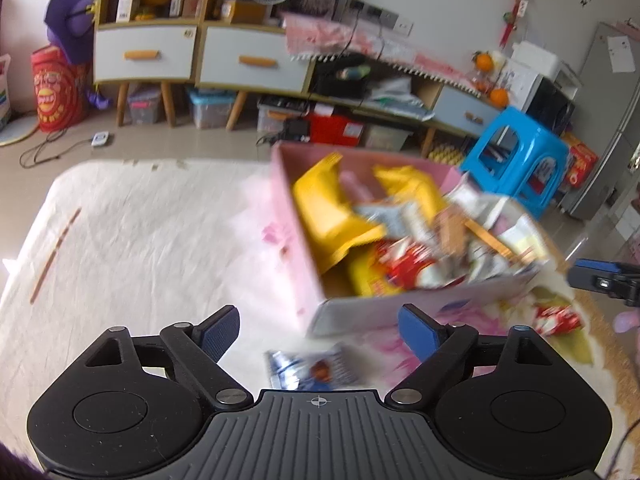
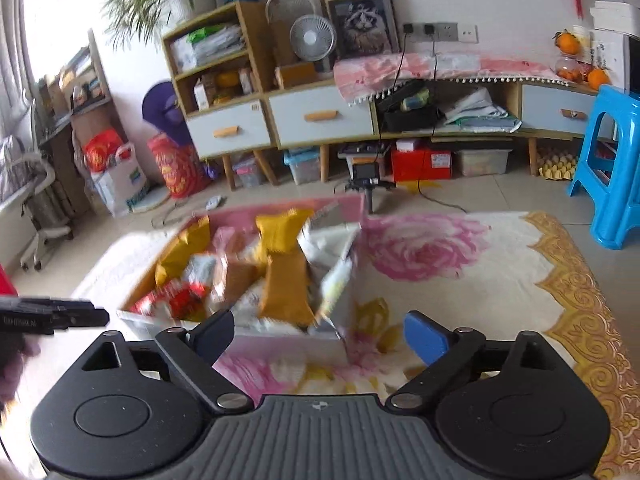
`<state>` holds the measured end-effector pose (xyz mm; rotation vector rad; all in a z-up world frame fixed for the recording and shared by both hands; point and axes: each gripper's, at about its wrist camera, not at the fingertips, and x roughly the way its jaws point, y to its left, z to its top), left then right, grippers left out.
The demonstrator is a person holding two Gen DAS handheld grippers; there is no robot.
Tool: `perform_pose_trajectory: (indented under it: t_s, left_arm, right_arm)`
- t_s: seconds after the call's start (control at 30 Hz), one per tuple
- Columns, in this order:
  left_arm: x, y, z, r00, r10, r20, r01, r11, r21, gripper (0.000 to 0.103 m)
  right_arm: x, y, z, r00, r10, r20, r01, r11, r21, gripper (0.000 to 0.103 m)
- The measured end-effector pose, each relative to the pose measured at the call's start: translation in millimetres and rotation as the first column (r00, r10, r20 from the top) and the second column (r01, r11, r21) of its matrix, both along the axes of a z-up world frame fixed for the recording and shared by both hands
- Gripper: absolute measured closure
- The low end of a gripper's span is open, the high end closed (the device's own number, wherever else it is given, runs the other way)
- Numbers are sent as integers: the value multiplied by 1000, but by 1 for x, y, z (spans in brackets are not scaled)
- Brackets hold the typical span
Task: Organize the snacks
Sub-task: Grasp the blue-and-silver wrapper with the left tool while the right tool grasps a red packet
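Snacks crowd a pink box (image 1: 296, 216) just ahead of the left gripper (image 1: 320, 336) and right gripper (image 2: 320, 334), both spread wide and empty; a blue packet (image 1: 312, 368) between the left fingers could be missed in a hurried, blurred grab.

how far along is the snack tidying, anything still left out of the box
Mostly done: the pink box is heaped with snack packets. In hand: nothing, the left gripper and right gripper are both open and empty. Left: a blue packet in front of the box and a red packet beside it, both on the cloth.
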<state>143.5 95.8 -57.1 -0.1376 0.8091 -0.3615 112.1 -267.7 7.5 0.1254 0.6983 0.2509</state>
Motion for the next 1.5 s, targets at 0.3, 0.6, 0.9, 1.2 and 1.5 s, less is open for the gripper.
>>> perform_pose_trajectory:
  t_s: [0.3, 0.6, 0.9, 1.2, 1.5]
  left_arm:
    - [7, 9, -28, 996, -83, -40, 81, 995, -60, 15]
    - [-4, -10, -30, 982, -190, -5, 190, 982, -14, 13]
    - [-23, -34, -29, 953, -304, 7, 302, 948, 101, 20]
    - [-35, -51, -27, 950, -310, 28, 300, 935, 191, 37]
    - [-33, -63, -28, 952, -302, 46, 284, 931, 227, 38]
  right_arm:
    - [-11, -3, -38, 995, 66, -77, -76, 987, -142, 17]
    - [-14, -5, -56, 990, 75, -119, -99, 974, -203, 17]
    - [-16, 3, -58, 991, 87, -97, -107, 970, -220, 29]
    - [-22, 16, -52, 986, 142, -88, -159, 960, -229, 63]
    - [-22, 23, -51, 984, 154, -87, -171, 954, -246, 63]
